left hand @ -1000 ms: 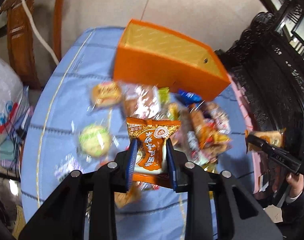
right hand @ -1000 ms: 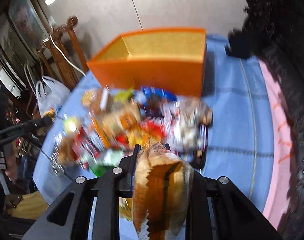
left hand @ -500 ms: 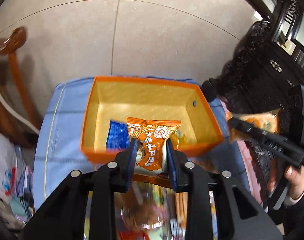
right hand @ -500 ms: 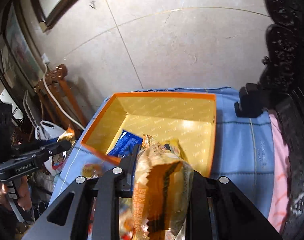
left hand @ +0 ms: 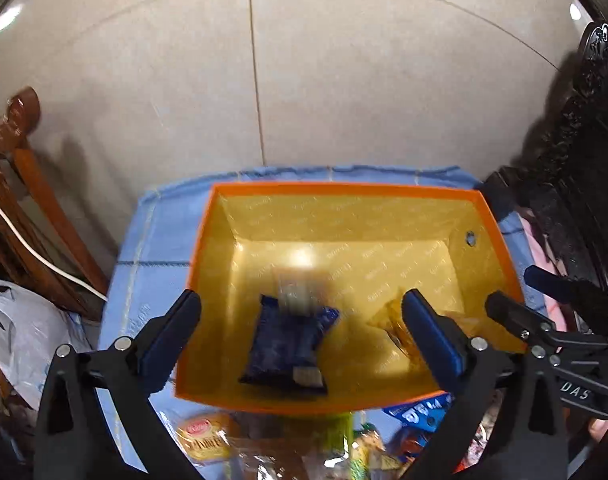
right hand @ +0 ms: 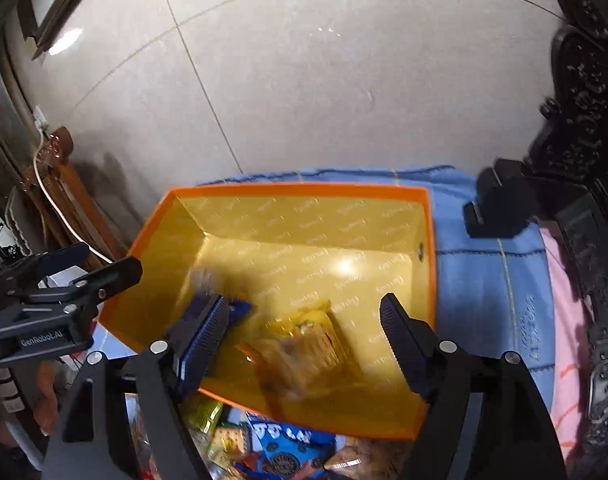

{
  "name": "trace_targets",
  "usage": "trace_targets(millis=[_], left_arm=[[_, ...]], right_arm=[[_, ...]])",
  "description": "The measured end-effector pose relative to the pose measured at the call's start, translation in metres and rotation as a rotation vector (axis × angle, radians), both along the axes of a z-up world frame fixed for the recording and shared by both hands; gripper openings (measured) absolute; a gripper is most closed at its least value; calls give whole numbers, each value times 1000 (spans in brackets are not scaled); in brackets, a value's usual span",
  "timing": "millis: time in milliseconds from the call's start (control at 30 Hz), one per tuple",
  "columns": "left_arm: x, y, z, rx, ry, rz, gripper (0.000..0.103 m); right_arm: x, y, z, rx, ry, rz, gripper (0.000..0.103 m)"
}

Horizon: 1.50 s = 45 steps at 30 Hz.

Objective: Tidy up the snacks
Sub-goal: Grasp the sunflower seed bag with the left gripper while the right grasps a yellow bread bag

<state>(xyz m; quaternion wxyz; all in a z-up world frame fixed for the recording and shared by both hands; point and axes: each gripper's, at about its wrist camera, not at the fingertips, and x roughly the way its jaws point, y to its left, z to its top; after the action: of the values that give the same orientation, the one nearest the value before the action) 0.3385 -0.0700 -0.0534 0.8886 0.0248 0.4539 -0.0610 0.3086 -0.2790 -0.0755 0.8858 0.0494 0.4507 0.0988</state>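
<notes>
Both grippers hang over the orange box (left hand: 343,188), which stands on the blue cloth (left hand: 144,248). The left gripper (left hand: 302,322) has its jaws spread wide and holds nothing. The right gripper (right hand: 304,326) is spread wide too. Inside the box lie a dark blue packet (left hand: 288,344) in the middle and a yellow-orange packet (right hand: 304,344) to its right; a blurred one, perhaps falling, is above the blue. More snacks (right hand: 264,440) lie near the box's front wall.
</notes>
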Motion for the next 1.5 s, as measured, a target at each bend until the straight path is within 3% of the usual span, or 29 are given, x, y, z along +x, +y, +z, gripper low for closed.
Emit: trace_targets(millis=[167, 300, 400, 600, 900, 1200, 1500], left_arm=[[-16, 5, 0, -14, 14, 13, 98], [-51, 14, 8, -13, 14, 13, 98], [-87, 28, 7, -24, 21, 33, 98], [-161, 68, -20, -41, 82, 107, 98], [-256, 139, -74, -38, 209, 263, 98], [-297, 175, -101, -69, 273, 367, 98], [-301, 191, -125, -96, 337, 436, 98]], right_arm=[[-25, -10, 2, 32, 11, -12, 79], [-67, -16, 9, 23, 8, -8, 80], [-103, -22, 10, 22, -4, -4, 89], [-175, -24, -13, 2, 51, 29, 89], [-250, -3, -56, -13, 171, 136, 90], [-279, 17, -66, -15, 199, 183, 90], [-282, 20, -70, -19, 218, 185, 91]])
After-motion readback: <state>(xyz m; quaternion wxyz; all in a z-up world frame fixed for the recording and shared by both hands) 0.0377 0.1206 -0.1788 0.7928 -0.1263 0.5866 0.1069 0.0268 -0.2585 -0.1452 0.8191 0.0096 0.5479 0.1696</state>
